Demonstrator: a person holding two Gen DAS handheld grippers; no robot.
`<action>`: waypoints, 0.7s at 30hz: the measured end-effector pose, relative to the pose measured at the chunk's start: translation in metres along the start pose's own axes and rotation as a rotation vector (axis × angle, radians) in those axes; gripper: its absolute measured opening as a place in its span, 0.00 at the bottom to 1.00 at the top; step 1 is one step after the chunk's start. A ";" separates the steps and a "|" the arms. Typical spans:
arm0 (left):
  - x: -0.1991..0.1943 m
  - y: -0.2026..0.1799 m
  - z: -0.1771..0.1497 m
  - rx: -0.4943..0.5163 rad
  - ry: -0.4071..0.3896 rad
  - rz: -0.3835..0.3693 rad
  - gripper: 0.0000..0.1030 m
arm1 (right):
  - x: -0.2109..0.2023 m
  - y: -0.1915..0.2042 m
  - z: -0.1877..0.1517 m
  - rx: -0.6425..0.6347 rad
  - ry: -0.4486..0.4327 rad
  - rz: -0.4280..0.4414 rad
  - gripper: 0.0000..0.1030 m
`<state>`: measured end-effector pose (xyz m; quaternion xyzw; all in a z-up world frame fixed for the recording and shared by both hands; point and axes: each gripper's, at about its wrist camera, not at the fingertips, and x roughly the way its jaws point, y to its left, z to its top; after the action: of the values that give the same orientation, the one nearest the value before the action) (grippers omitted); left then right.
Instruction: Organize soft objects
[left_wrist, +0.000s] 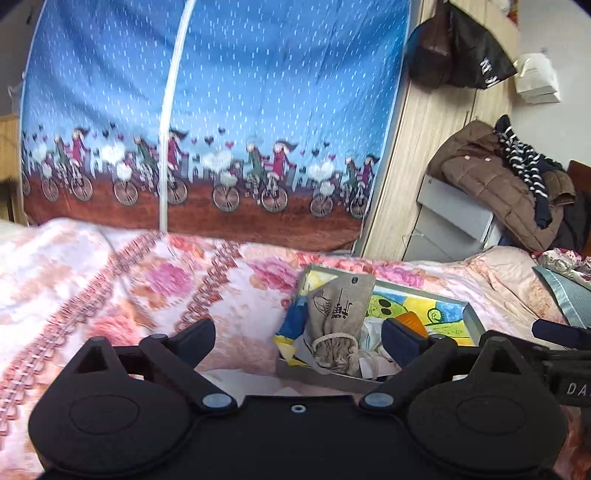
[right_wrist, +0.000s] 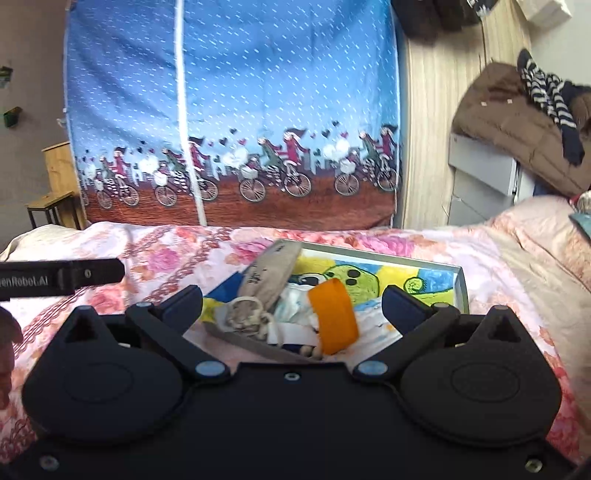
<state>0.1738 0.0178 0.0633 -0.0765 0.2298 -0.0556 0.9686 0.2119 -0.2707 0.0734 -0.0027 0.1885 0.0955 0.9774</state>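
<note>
A shallow grey box with a bright cartoon picture inside lies on the floral bed cover. In it are a beige drawstring pouch, an orange soft piece and crumpled white cloth. My left gripper hangs open above the box's near left end, nothing between its fingers. My right gripper stands open over the box's near edge, also holding nothing. Each gripper's side shows at the edge of the other's view.
A blue fabric wardrobe with a bicycle print stands behind the bed. At the right, a brown jacket and a striped garment lie on grey drawers. Bags hang on a wooden cupboard. A small wooden table stands far left.
</note>
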 end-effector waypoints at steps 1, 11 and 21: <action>-0.009 0.001 -0.001 0.002 -0.008 0.004 0.97 | -0.007 0.004 -0.002 -0.008 -0.006 0.004 1.00; -0.080 0.012 -0.015 0.121 -0.003 0.028 0.98 | -0.057 0.032 -0.012 -0.035 -0.033 0.021 1.00; -0.123 0.042 -0.047 0.073 0.030 0.059 0.98 | -0.095 0.047 -0.038 -0.013 0.039 0.004 1.00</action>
<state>0.0459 0.0713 0.0683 -0.0334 0.2440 -0.0368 0.9685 0.1027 -0.2432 0.0741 -0.0105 0.2068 0.0985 0.9734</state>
